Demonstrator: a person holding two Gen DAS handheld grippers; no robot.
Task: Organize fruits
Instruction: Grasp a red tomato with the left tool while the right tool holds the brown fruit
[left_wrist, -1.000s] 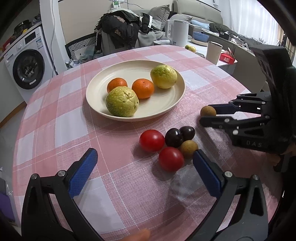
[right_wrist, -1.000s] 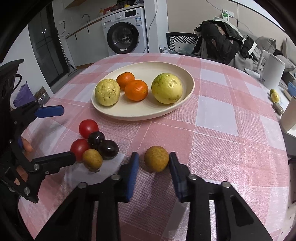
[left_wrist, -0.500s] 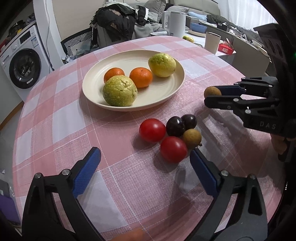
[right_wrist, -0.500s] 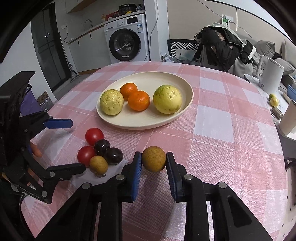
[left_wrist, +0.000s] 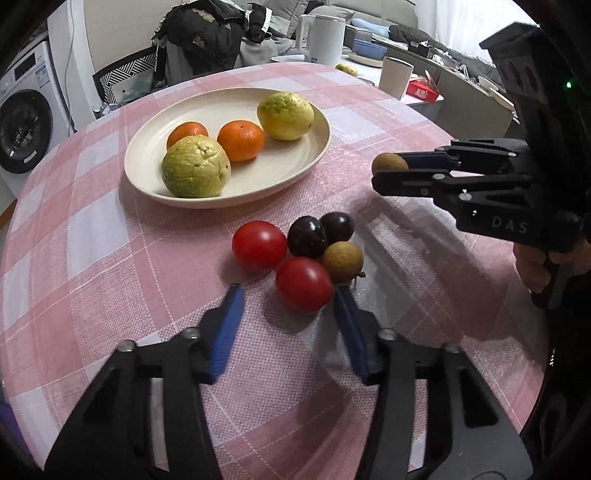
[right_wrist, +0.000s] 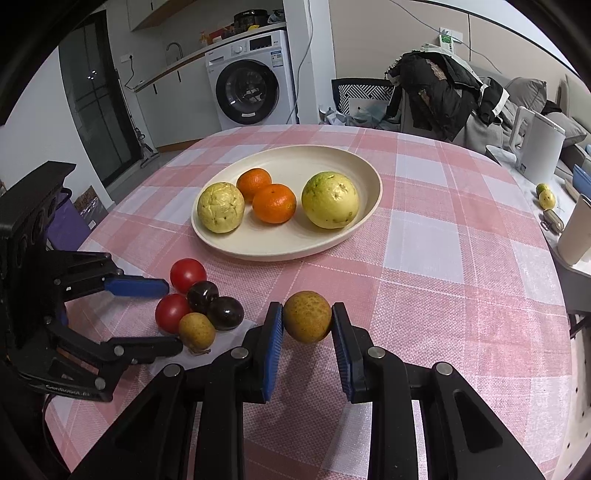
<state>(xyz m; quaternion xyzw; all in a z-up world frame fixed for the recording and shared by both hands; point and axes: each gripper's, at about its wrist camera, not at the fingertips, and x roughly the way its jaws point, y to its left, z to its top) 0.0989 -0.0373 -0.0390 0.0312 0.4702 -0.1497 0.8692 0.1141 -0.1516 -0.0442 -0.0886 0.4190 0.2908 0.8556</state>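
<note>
My right gripper (right_wrist: 307, 325) is shut on a small brown longan (right_wrist: 307, 321) and holds it above the pink checked cloth; it also shows in the left wrist view (left_wrist: 388, 163). My left gripper (left_wrist: 290, 295) is open, its fingers either side of the near red tomato (left_wrist: 303, 283). Beside it lie a second tomato (left_wrist: 259, 244), two dark plums (left_wrist: 307, 236), (left_wrist: 337, 226) and another longan (left_wrist: 342, 260). The cream plate (left_wrist: 291, 173) holds two guavas (left_wrist: 195, 171), (left_wrist: 285, 116) and two oranges (left_wrist: 241, 140).
A washing machine (right_wrist: 251, 88) stands beyond the round table. A chair draped with clothes (right_wrist: 436, 92) is at the far side. A white kettle (right_wrist: 539, 144) and a cup (right_wrist: 576, 232) sit on a side table to the right.
My right gripper closed on the longan and lifted it off the cloth. My left gripper narrowed and moved forward around the near tomato.
</note>
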